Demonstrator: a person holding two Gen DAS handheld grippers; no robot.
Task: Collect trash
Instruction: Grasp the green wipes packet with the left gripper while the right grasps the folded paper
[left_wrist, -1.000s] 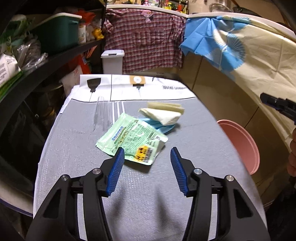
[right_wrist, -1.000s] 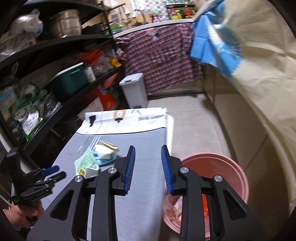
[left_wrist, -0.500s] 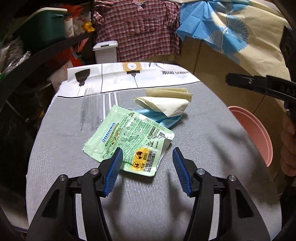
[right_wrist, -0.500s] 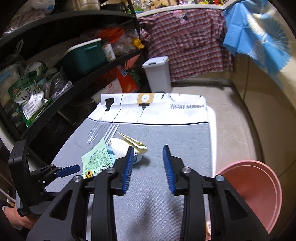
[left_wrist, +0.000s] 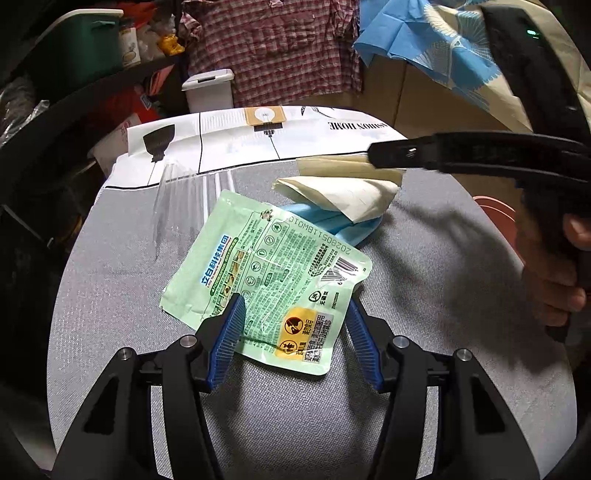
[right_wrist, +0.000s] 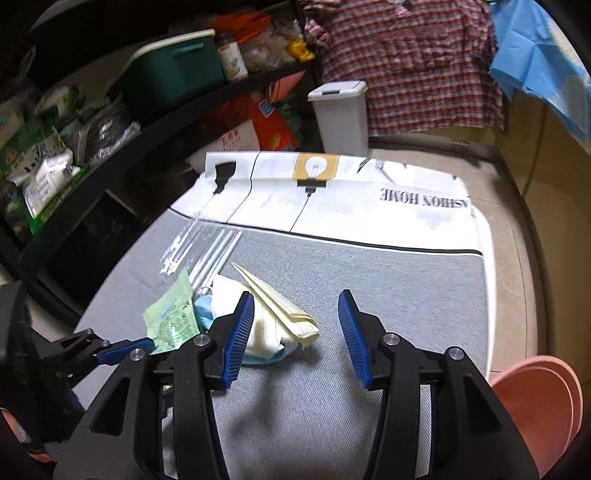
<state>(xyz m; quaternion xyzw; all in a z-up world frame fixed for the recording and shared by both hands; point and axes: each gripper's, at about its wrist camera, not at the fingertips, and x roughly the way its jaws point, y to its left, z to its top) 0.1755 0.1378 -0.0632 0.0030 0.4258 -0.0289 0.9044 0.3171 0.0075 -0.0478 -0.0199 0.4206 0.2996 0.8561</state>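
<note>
The fingers (left_wrist: 229, 332) of the left gripper (left_wrist: 293, 334) stand apart, straddling the near corner of the green packet (left_wrist: 266, 273) without pressing on it. The fingers (right_wrist: 240, 332) of the right gripper (right_wrist: 295, 332) are also apart and opening, with only the edge of the cream folded paper (right_wrist: 273, 314) showing between them, unclamped.

The desk (left_wrist: 424, 295), covered in grey woven cloth, carries all the trash near its middle. Past its right edge sits a pink basin (right_wrist: 535, 402) on the floor. A white bin (right_wrist: 340, 110) stands beyond the desk's far end, before a hanging plaid shirt (right_wrist: 406, 62).

The green packet lies flat, its printed side up. Behind it, the cream folded paper rests on a blue wrapper (left_wrist: 332, 221), overlapping it. Left of these lies a clear plastic sleeve (left_wrist: 173, 199), flat on the cloth, apart from the pile.
</note>
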